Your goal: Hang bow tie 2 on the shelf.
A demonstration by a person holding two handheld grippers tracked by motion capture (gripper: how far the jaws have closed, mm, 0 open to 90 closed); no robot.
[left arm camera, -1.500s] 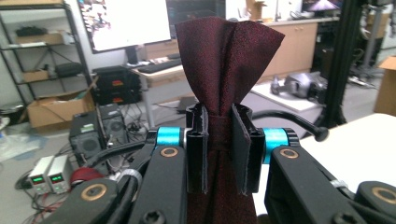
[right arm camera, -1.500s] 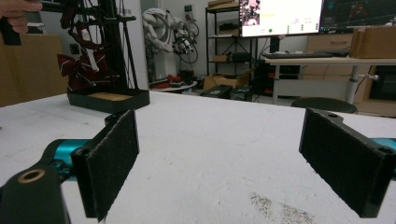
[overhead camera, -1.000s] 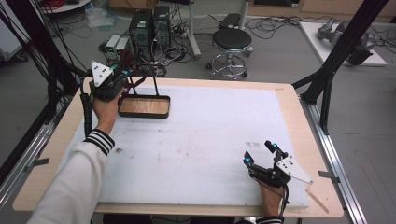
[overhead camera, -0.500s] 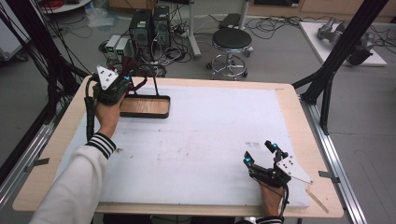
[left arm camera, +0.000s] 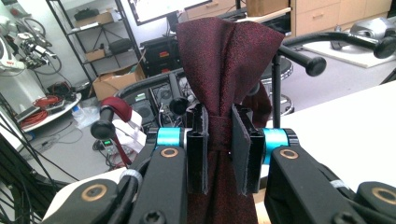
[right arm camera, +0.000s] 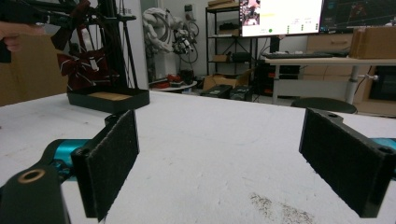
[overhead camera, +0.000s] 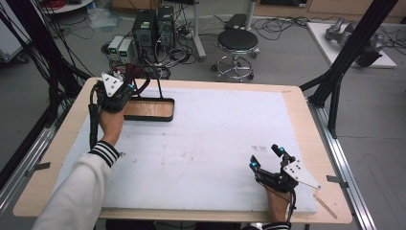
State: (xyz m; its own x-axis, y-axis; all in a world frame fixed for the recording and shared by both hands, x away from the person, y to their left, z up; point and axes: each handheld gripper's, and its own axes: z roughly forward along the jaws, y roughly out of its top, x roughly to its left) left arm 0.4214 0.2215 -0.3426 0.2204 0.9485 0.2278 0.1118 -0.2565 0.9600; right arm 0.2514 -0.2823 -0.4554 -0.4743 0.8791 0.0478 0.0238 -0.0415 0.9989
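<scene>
No text, label, brand or number can be read anywhere; the monitor's [right arm camera: 281, 17] writing is too small.

I see a wooden table [overhead camera: 57, 158] covered by a white mat [overhead camera: 206, 143]; a black tray with a wooden floor [overhead camera: 148, 109] sits at the mat's far-left corner, an upright stand rising from it

A lab: computer towers [overhead camera: 153, 26], cables, shelving [left arm camera: 93, 28], monitor [right arm camera: 280, 16]
</scene>
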